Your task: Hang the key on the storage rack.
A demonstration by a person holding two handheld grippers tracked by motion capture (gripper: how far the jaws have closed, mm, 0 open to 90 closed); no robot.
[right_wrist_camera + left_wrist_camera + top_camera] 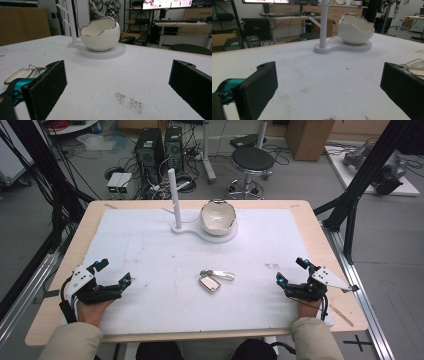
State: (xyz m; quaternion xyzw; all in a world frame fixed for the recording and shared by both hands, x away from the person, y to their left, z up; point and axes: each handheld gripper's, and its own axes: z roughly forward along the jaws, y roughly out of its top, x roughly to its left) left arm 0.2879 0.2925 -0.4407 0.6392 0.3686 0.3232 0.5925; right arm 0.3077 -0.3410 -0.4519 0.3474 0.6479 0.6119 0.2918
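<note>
Grippers: two, both hand-held, resting on the near part of the table, well apart from each other.
Left gripper [114, 272]: near left; jaws spread wide, nothing between them, bare white sheet in the gap in the left gripper view.
Right gripper [290, 270]: near right; jaws spread wide, nothing between them, a faint dark smudge [129, 100] on the sheet in the gap in the right gripper view.
Hands: two, one behind each gripper, beige sleeves coming in from the near edge.
Keyring items: one group at table centre, between the two grippers and touched by neither.
Tag [210, 283]: one, flat, cream with a metal rim, lying on the sheet.
Metal clip [218, 274]: one, silvery, just beyond the tag and touching it; from the pictures I cannot tell how it joins.
Stand [182, 227]: one white base at the far centre, with one upright post [173, 195] on its left end; short side pegs on the post, count unclear.
Bowl [218, 217]: one, white, egg-shell shape with jagged silver rim, upright on the right end of the stand base.
Table [75, 250]: one, wooden, covered by one white sheet [150, 250].
Background: one black stool [252, 160] and two PC towers [159, 147] on the floor beyond the far edge.
</note>
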